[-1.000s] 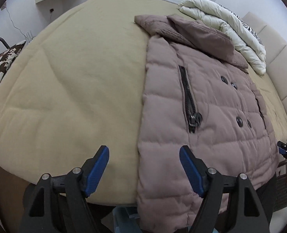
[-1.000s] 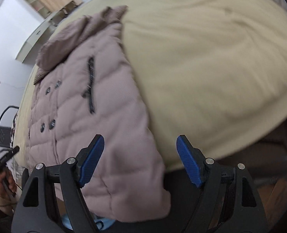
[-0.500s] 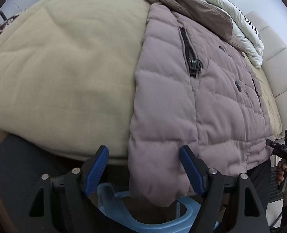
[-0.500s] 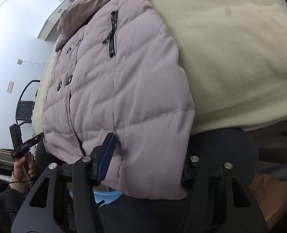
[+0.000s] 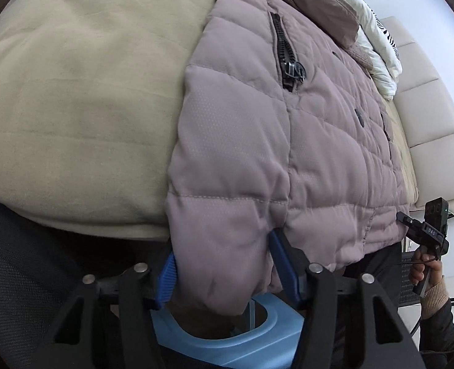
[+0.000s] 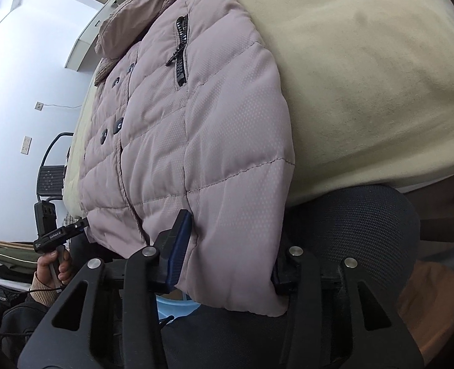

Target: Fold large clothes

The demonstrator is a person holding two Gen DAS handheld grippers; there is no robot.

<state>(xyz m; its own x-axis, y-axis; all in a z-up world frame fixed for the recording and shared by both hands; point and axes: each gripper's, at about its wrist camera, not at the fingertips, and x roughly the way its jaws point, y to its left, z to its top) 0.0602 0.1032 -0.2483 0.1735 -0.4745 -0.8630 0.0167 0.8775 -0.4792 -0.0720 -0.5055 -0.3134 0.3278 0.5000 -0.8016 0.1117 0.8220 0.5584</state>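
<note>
A mauve quilted puffer coat lies front up on a beige bed, collar far away, hem hanging over the near edge. My left gripper straddles the hem's left corner, its blue fingers pressing into the padding, jaws still apart. My right gripper straddles the hem's right corner of the coat, with one blue finger sunk in the fabric and the other mostly hidden behind it. Each gripper shows small in the other's view.
A white duvet and cream headboard lie at the far right. A light blue plastic stool stands under the hem. A dark mesh chair sits against the bed edge. A black chair stands by the wall.
Both grippers dropped and moved forward to the coat's hem, and their jaws narrowed from wide open onto the two bottom corners.
</note>
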